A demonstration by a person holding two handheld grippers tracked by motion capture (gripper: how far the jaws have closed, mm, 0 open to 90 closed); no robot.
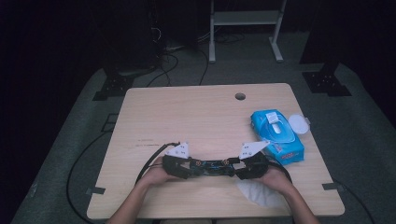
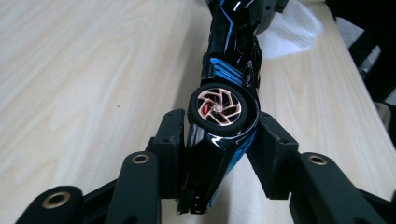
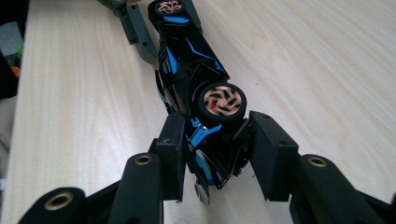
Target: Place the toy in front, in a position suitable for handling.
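Note:
A black toy car (image 1: 211, 166) with blue stripes and copper-spoked wheels is held on its side just above the front of the wooden table (image 1: 196, 116). My left gripper (image 1: 184, 169) is shut on one end of the toy car (image 2: 224, 116), its jaws pressed against the body beside a wheel. My right gripper (image 1: 243, 169) is shut on the other end of the toy car (image 3: 196, 88), jaws on either side of the tail. In the right gripper view the left gripper's grey fingers (image 3: 140, 35) clamp the far end.
A blue pack of wet wipes (image 1: 276, 135) lies at the table's right with its white lid (image 1: 299, 124) flipped open. A white tissue (image 1: 259, 192) lies under the right hand near the front edge. A cable hole (image 1: 240, 96) sits at the back.

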